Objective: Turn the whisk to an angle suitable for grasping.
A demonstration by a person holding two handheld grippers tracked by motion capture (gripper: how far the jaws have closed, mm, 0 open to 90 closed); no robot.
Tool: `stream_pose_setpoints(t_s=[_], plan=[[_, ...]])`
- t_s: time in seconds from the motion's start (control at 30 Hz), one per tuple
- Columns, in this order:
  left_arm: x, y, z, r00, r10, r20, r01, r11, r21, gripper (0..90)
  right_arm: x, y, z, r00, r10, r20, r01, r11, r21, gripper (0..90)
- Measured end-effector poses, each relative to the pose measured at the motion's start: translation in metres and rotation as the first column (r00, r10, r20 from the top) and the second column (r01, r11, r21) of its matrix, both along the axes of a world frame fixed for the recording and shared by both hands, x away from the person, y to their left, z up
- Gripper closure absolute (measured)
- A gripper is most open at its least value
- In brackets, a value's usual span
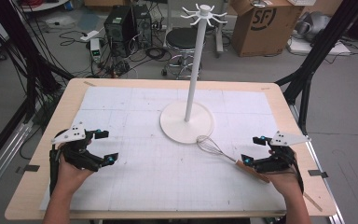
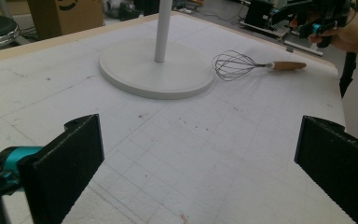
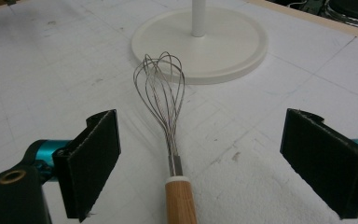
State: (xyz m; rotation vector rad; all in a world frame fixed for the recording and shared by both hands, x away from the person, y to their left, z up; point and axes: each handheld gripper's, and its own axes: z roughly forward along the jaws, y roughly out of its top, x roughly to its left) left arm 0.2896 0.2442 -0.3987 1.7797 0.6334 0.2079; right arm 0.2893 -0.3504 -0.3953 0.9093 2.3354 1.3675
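The whisk (image 3: 164, 105) lay on the bench, handle toward my right tongs (image 3: 200, 163), wires touching the stand base (image 3: 223, 42). Right tongs stood wide open, empty, astride the handle; left tongs (image 1: 106, 146) also open, well apart.

both grippers, left (image 1: 106, 146) and right (image 1: 253, 149), held wide open.

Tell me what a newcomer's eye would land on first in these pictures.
First comes the tall white stand, rising from its round base in the middle of the table to a ring of hooks at the top. Next is the wire whisk with a wooden handle, lying flat just in front of that base. The right gripper has its fingers spread wide on either side of the handle, while the left gripper waits open at the table's left.
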Motion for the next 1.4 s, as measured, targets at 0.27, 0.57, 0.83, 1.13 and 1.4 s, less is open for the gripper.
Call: stream_pose_setpoints(t_s=[0.27,0.57,0.83,1.13,1.4], plan=[[0.001,0.0,0.0,1.0,-0.004,0.001,0.004,1.0,0.004,1.8,-0.002,-0.001,0.001,0.9999,-0.011,0.005,0.011,1.0,-0.026,11.0],[0.002,-0.004,-0.001,0.9999,-0.012,-0.003,0.012,0.9999,0.011,1.8,0.001,0.002,-0.008,0.9993,-0.003,-0.036,-0.001,0.994,-0.11,11.7],[0.003,-0.006,-0.002,0.9999,-0.016,-0.007,0.016,0.9996,0.024,1.8,0.003,0.01,-0.021,0.9948,0.019,-0.1,-0.039,0.979,-0.201,19.6],[0.005,-0.009,-0.004,0.9996,-0.022,-0.015,0.023,0.9992,0.033,1.8,0.004,0.02,-0.034,0.9823,0.051,-0.18,-0.106,0.945,-0.311,39.6],[0.006,-0.011,-0.005,0.9993,-0.032,-0.017,0.032,0.9986,0.041,1.8,0.003,0.023,-0.034,0.9742,0.069,-0.215,-0.144,0.923,-0.356,70.1]])
